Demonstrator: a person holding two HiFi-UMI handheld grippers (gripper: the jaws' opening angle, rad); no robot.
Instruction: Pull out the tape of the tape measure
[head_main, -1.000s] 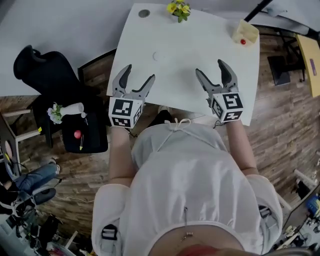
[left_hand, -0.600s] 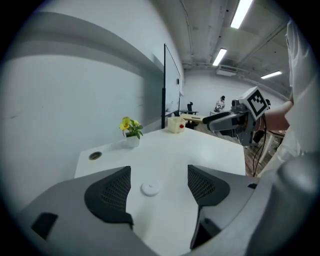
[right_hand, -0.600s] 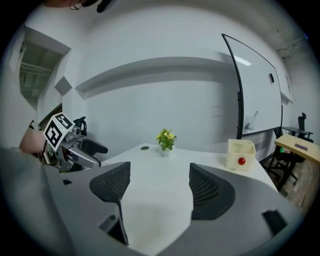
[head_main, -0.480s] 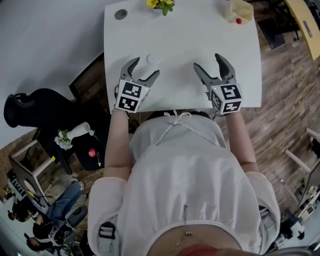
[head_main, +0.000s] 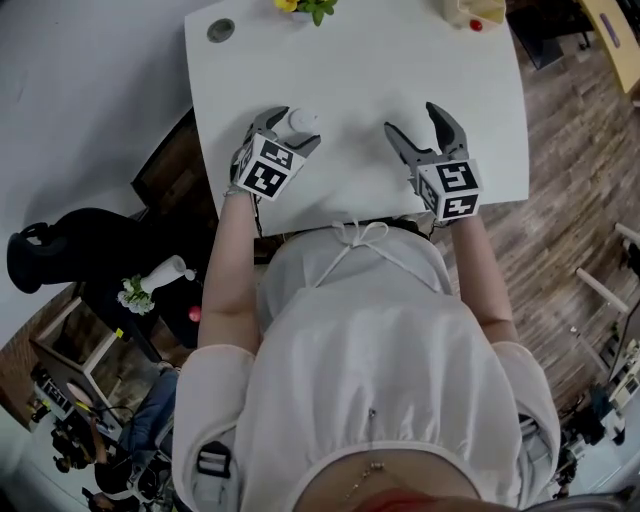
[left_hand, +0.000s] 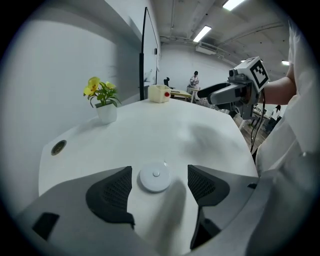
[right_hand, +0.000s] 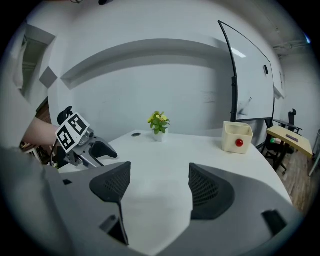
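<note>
A small round white tape measure (left_hand: 155, 177) lies flat on the white table (head_main: 370, 70), and it also shows in the head view (head_main: 302, 121). My left gripper (left_hand: 157, 186) stands open around it, one pad on each side, neither touching. In the head view the left gripper (head_main: 292, 127) is at the table's left part. My right gripper (head_main: 416, 120) hovers open over the table's right part with nothing between its fingers. From its own view the right gripper (right_hand: 156, 189) faces bare tabletop, with the left gripper (right_hand: 80, 141) to its left.
A white pot of yellow flowers (head_main: 305, 8) and a round cable hole (head_main: 221, 30) sit at the table's far edge. A cream box with a red knob (right_hand: 238, 137) stands at the far right corner. A black chair (head_main: 60, 240) and a side stool are on the floor to the left.
Both grippers have moved forward over the table. The left gripper has come up to the tape measure so that it now lies between the open jaws.
</note>
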